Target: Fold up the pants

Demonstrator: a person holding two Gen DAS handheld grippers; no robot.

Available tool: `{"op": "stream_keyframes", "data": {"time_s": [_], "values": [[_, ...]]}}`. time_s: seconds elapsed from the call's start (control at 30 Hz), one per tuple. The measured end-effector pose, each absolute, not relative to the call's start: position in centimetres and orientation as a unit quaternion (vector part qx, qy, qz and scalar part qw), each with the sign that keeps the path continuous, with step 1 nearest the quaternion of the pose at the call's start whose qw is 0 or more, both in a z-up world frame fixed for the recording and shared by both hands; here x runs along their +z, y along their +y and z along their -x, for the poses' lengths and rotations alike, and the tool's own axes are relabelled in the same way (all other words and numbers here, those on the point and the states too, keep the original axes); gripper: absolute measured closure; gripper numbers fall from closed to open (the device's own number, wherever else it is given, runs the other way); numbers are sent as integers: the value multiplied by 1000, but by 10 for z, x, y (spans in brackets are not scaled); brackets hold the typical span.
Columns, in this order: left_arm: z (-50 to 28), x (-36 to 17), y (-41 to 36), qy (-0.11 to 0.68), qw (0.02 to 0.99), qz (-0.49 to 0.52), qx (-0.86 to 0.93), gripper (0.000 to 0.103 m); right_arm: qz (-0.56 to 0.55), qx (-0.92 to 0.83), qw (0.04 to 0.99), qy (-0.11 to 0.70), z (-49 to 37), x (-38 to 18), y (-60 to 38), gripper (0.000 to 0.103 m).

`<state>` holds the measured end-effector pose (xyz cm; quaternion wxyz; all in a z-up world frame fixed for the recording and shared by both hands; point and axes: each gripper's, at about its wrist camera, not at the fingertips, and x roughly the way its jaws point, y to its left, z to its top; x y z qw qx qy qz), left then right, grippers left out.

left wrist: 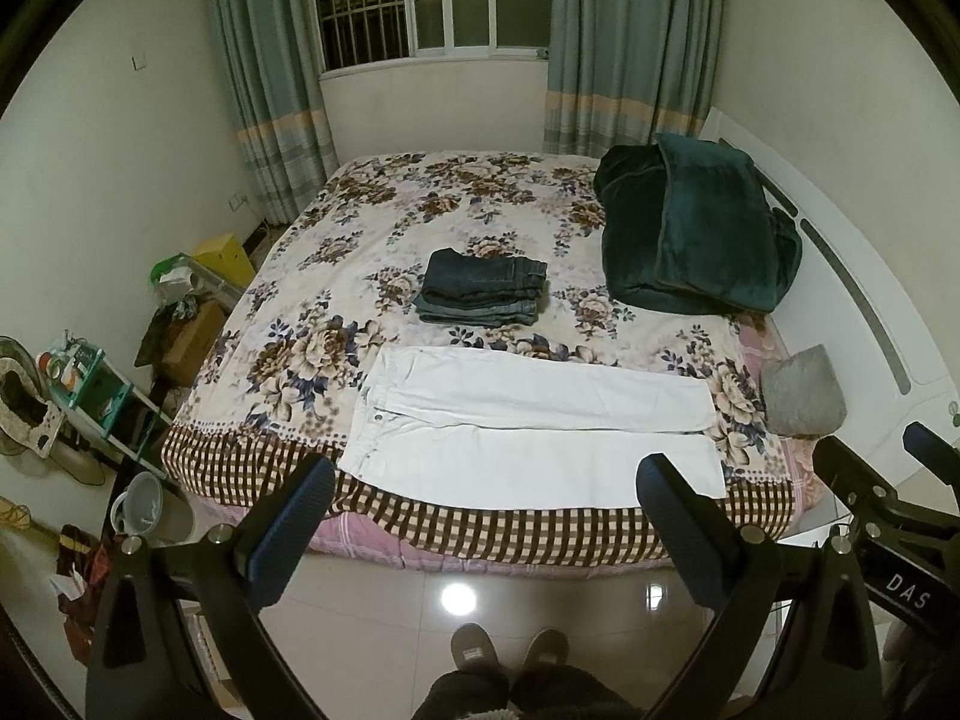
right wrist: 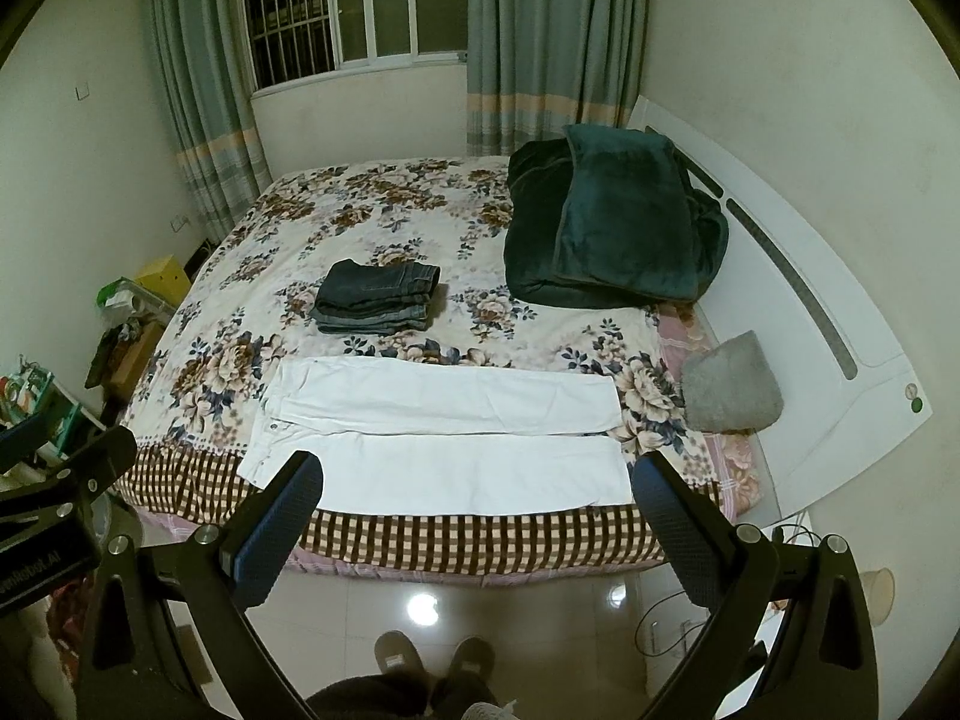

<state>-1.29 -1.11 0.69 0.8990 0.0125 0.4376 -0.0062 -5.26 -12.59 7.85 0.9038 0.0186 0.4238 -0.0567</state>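
White pants [left wrist: 540,426] lie flat along the near edge of the bed [left wrist: 480,210], waist to the left, both legs stretched to the right; they also show in the right wrist view [right wrist: 444,426]. My left gripper [left wrist: 486,480] is open and empty, held above the floor in front of the bed. My right gripper [right wrist: 477,477] is open and empty, also short of the bed edge. A folded stack of dark jeans [left wrist: 483,294] sits behind the white pants and shows in the right wrist view [right wrist: 378,297] too.
A dark green blanket [left wrist: 696,228] is heaped at the bed's back right. A grey cushion [left wrist: 801,390] lies at the right edge by the white headboard [right wrist: 798,312]. Clutter and a shelf [left wrist: 102,396] stand on the left. The person's slippers [left wrist: 510,654] are on the tiled floor.
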Motion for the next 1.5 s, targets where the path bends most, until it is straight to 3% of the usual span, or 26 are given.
{"op": "stream_keyframes", "data": {"time_s": [1.5], "values": [[12,6,10,440,898,-2,3,0,-12,-51,902,428,53,66,-113,0]]}}
